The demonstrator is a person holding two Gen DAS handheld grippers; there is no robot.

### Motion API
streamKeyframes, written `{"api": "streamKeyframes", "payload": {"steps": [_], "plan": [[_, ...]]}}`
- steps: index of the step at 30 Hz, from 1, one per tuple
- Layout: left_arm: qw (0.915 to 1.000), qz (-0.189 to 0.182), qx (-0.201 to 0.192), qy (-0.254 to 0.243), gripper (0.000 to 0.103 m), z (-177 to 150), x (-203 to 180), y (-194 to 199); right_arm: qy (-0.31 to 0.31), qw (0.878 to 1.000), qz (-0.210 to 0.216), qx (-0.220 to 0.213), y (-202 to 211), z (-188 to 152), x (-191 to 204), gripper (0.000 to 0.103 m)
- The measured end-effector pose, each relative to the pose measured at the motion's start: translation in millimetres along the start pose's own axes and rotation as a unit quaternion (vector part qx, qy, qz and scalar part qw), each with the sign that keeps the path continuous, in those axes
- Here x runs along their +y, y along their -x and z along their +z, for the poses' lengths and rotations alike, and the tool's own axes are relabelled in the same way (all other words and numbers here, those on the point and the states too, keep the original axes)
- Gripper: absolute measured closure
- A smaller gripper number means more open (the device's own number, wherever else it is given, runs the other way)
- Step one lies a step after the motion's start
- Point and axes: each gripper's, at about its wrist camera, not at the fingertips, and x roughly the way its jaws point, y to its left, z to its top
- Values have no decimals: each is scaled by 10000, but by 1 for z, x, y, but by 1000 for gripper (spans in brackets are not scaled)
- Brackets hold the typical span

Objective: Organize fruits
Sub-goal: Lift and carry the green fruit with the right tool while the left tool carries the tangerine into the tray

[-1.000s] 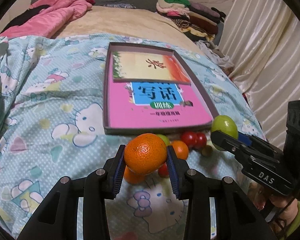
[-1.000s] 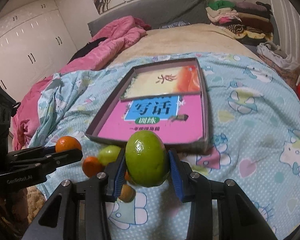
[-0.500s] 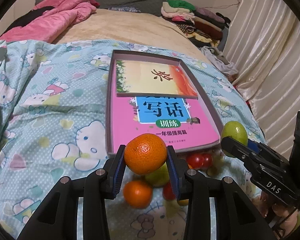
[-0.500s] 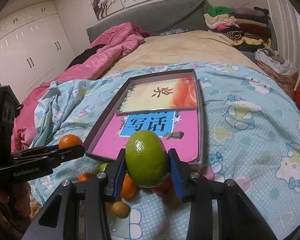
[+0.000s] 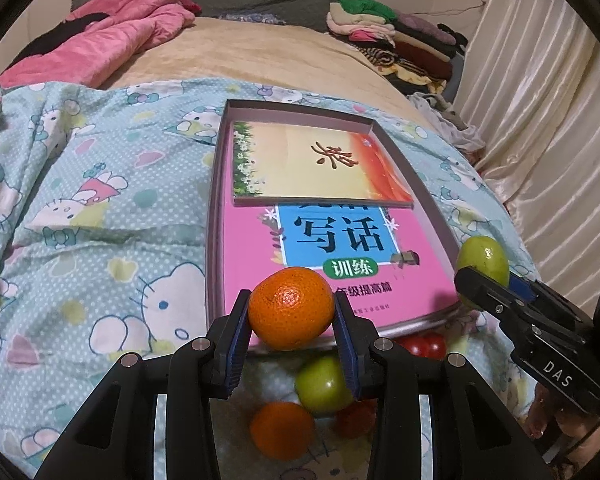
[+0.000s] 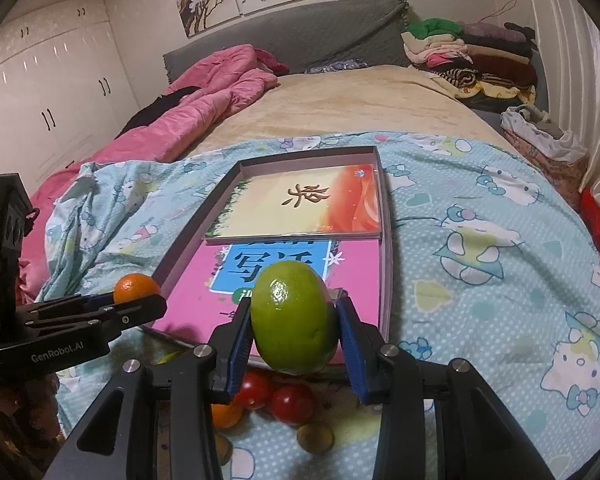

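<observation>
My left gripper [image 5: 291,318] is shut on an orange mandarin [image 5: 291,307], held over the near edge of a shallow grey box [image 5: 216,216] lined with a pink book and a yellow-orange book. My right gripper [image 6: 294,328] is shut on a green fruit [image 6: 295,318], also above the box's near edge [image 6: 385,300]. Each gripper shows in the other's view: the right one [image 5: 496,292] with the green fruit [image 5: 482,258], the left one [image 6: 140,304] with the mandarin [image 6: 134,287]. Loose fruit lies on the quilt below: a green one [image 5: 324,386], an orange one [image 5: 282,430], red tomatoes [image 6: 288,402].
The box rests on a blue cartoon-print quilt [image 5: 100,240] over a beige bed. A pink duvet [image 5: 112,40] is heaped at the far left. Folded clothes [image 5: 388,36] are stacked at the far right beside a cream curtain [image 5: 540,120]. White wardrobes [image 6: 40,100] stand to the left.
Both grippers have moved forward toward the box with their fruit. The loose fruit pile has slid lower in both views, and the box's near edge now lies under the held fruits.
</observation>
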Motion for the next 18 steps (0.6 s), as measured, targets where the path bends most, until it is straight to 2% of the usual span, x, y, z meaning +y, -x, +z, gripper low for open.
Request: {"api": "streamKeyframes", "payload": {"steps": [18], "plan": [[9995,139,-41,-295,63,4,-1,-29,106,9991,-357,189,-29,3,-7,62]]}}
